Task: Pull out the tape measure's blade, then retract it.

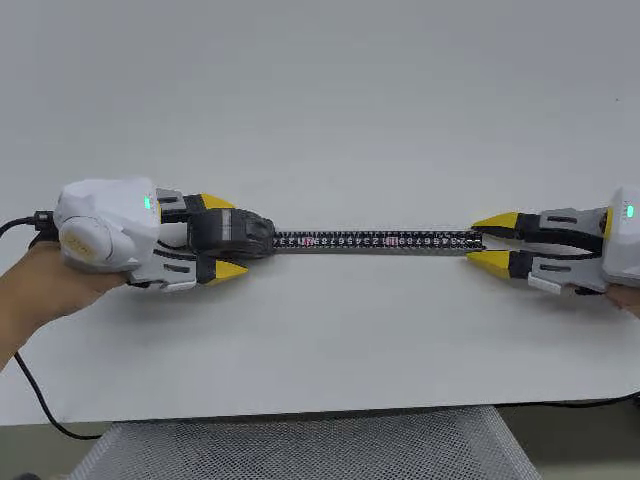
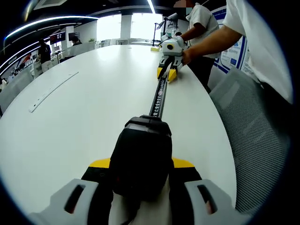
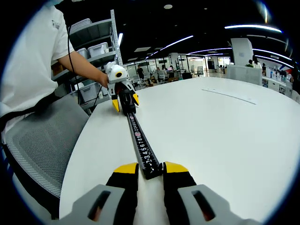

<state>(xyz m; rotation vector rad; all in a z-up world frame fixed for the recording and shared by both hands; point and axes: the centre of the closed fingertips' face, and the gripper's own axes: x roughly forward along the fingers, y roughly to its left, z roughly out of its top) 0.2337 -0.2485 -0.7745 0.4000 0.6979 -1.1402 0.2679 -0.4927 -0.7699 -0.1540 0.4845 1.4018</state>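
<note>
While the left gripper (image 1: 232, 237) clamps the case (image 1: 243, 230) and the right gripper (image 1: 476, 241) pinches the blade (image 1: 380, 241) by its end, a slipping pinch could whip it back.

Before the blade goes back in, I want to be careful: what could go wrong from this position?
1. The blade is stretched out between both grippers. If its tip slips from the right gripper, it may snap back fast toward the case.
2. The left gripper holds the case only by its sides, so the pull could twist it loose.
</note>
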